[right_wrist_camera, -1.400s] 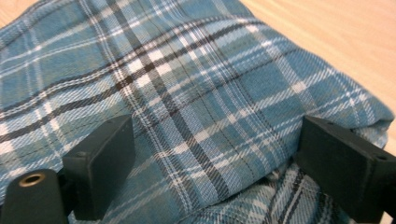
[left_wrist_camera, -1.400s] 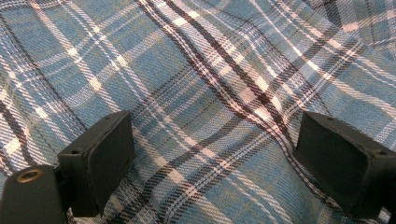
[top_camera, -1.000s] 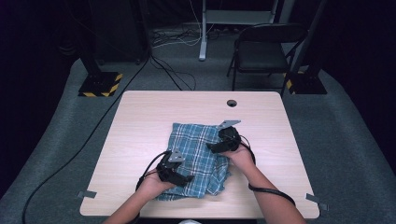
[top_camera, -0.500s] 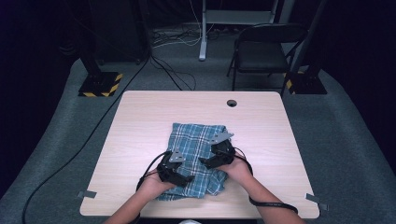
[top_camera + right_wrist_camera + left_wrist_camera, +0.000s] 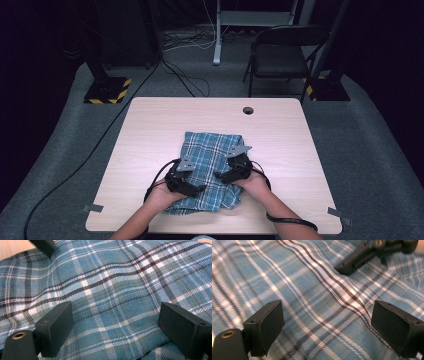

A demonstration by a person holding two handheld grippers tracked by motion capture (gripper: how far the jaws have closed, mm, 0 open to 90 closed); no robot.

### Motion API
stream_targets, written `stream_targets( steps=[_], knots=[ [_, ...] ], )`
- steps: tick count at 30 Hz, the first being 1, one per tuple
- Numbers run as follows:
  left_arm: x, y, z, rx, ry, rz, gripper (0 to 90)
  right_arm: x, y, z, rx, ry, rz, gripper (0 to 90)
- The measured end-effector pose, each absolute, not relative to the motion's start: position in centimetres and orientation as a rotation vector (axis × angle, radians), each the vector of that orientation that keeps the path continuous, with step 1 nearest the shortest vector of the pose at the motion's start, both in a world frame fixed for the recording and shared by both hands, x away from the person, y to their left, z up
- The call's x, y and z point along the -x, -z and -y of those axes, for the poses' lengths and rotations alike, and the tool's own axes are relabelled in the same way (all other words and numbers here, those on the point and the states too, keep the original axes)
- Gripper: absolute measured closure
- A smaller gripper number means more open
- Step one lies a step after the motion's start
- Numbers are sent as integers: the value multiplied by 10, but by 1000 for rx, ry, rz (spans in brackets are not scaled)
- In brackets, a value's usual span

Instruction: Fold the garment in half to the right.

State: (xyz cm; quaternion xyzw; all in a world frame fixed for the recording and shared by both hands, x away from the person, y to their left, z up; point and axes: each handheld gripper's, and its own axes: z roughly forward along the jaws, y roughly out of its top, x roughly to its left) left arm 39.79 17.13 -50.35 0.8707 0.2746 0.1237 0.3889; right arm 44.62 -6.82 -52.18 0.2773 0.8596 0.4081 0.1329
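Observation:
A blue plaid cloth lies folded on the wooden table, near the front edge. My left gripper hovers over the cloth's near left part, jaws open and wide apart. In the left gripper view the plaid cloth lies beneath the open left gripper, nothing held, and the right gripper's jaw shows at the top. My right gripper is over the cloth's near right part, pointing left. It stands open above flat plaid cloth, with the left gripper's jaw at the top left.
A round cable hole sits near the table's far edge. Tape marks lie at the front corners. Behind the table stand a dark folding chair and a striped stand base; cables run over the floor.
My right gripper has come down the cloth toward the person and a little left, closer to the left gripper. The left gripper has barely moved.

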Motion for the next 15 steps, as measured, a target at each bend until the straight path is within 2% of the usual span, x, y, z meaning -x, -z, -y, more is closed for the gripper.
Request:
stream_targets(
  steps=[6, 15],
  knots=[
    [-404, 497, -176, -2157, -325, -723, 107, -441, 513, 71, -788, -1135, -2519, 124],
    [-421, 513, -179, -2213, -364, -760, 111, -424, 502, 72, -729, -1155, -2540, 130]
  ],
)
